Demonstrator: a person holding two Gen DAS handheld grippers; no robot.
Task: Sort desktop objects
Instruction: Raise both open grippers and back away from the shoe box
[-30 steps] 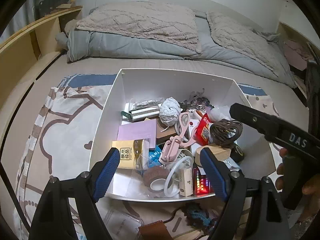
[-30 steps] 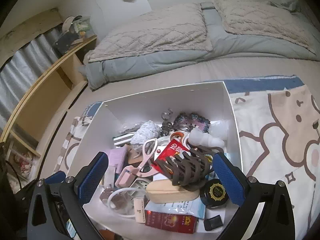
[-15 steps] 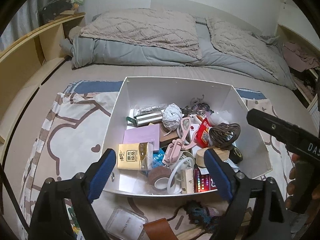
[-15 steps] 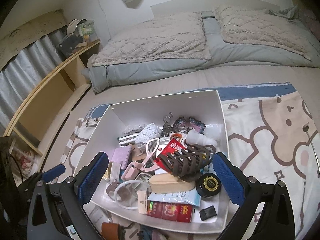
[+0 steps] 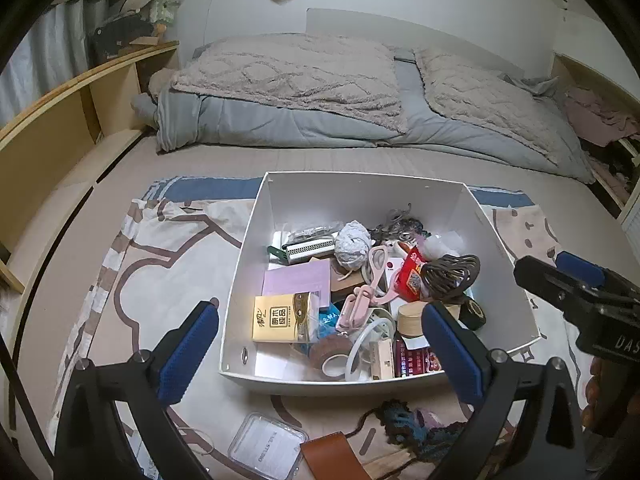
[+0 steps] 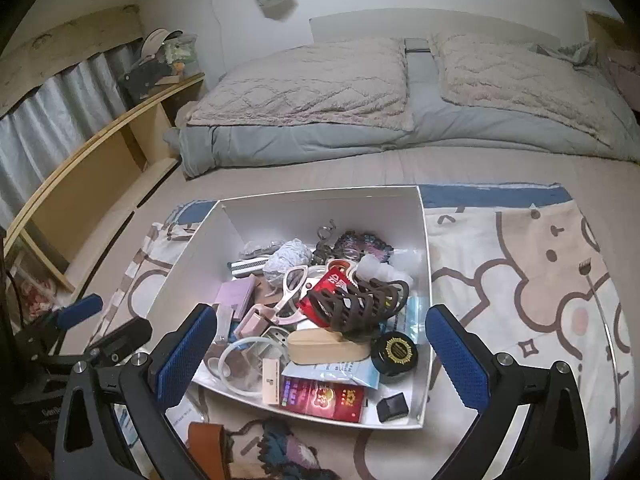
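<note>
White box (image 5: 256, 264) crammed; lower items buried. Left claw (image 5: 320, 344) opening, empty.

place: home bedroom | evidence: bed (image 5: 320, 152) with quilted pillows (image 5: 296, 72), grey duvet (image 5: 280, 124), wooden shelving (image 5: 80, 92)

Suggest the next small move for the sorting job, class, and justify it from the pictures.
Probably lower the left gripper toward the clear case in front of the white box. Its jaws are opening with nothing between them, and that case lies outside the box, unsorted.
</note>
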